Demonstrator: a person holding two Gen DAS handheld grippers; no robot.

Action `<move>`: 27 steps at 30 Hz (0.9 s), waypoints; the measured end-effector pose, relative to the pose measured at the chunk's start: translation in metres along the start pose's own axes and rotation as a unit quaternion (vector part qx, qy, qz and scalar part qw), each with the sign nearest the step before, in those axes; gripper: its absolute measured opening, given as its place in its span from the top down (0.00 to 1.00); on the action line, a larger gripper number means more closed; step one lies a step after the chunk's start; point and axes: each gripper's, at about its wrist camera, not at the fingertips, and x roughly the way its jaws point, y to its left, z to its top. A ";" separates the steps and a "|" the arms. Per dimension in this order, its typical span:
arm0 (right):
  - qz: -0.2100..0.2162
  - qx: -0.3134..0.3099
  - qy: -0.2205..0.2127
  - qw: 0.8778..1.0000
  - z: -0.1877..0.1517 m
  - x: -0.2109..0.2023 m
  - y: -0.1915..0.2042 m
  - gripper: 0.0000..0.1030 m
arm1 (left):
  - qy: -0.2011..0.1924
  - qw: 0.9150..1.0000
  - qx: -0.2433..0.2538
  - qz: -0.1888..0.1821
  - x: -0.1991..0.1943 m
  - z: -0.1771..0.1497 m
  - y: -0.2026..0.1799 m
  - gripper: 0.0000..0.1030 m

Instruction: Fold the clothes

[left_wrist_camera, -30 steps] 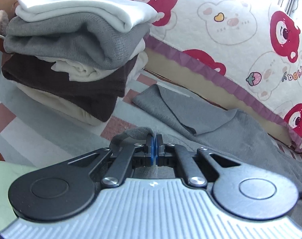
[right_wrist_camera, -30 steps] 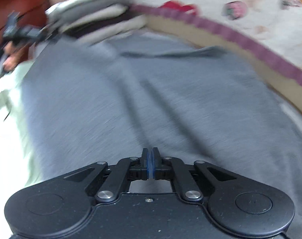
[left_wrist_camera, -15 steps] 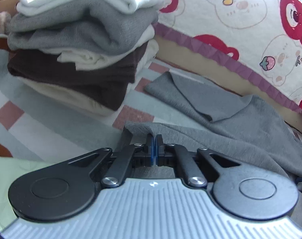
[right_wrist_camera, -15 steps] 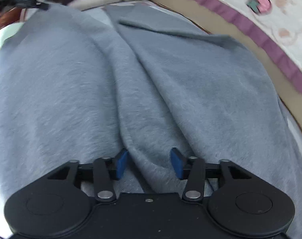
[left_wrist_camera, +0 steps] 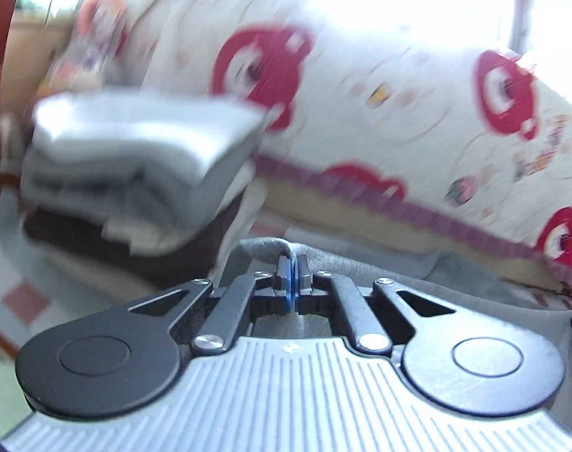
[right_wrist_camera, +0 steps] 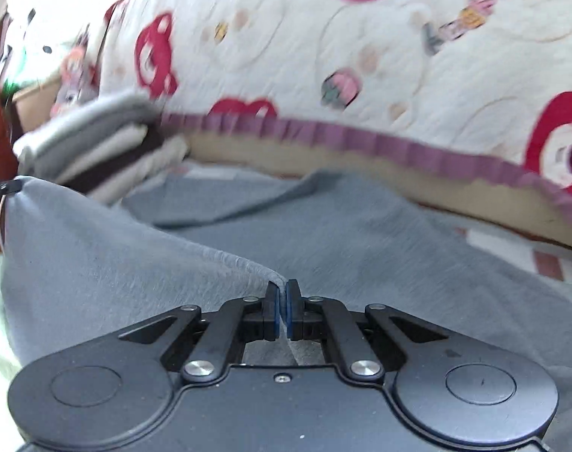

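Left wrist view, heavily motion-blurred. Far left of the left gripper [left_wrist_camera: 292, 263]: stack of folded clothes [left_wrist_camera: 135, 173], white and grey layers on top, dark brown below, sitting on a checked surface [left_wrist_camera: 26, 301]. Dead ahead of the tips: the grey garment [left_wrist_camera: 455, 286], an edge of it bunched up and pinched between the blue pads. Jaws closed tight on that fold, no gap visible. Fabric drapes off to the right behind the linkage. Beyond it, running left to right, the bear-print quilt [left_wrist_camera: 399, 120] with its purple trim.

Right wrist view, less blur. Far left edge: tip of the left gripper, clamped on the garment's other corner, cloth stretched between the two tools. Upper left of the right gripper [right_wrist_camera: 282, 293]: same stack of folded clothes [right_wrist_camera: 97, 143]. From there the grey garment [right_wrist_camera: 116, 263] rises in a taut ridge straight into the right gripper's pads. Jaws closed on that ridge, fabric between them. Rest of the garment lies spread ahead and to the right of the tool, one flap folded over near the stack. Bear-print quilt [right_wrist_camera: 361, 56] spans the background; checked surface [right_wrist_camera: 512, 252] shows at right, past the cloth.
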 end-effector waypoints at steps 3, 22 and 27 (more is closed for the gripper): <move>0.081 0.038 -0.050 0.995 -0.012 -0.024 -0.012 0.96 | -0.027 0.999 -0.023 -0.015 -0.023 0.002 -0.003 0.99; -0.027 0.075 -0.054 0.995 0.044 0.059 -0.036 0.96 | 0.061 0.991 0.093 0.072 0.123 0.045 -0.045 0.74; -0.141 -0.006 0.026 0.990 0.028 0.110 -0.030 0.96 | 0.089 0.994 0.018 0.058 0.104 0.010 -0.027 0.53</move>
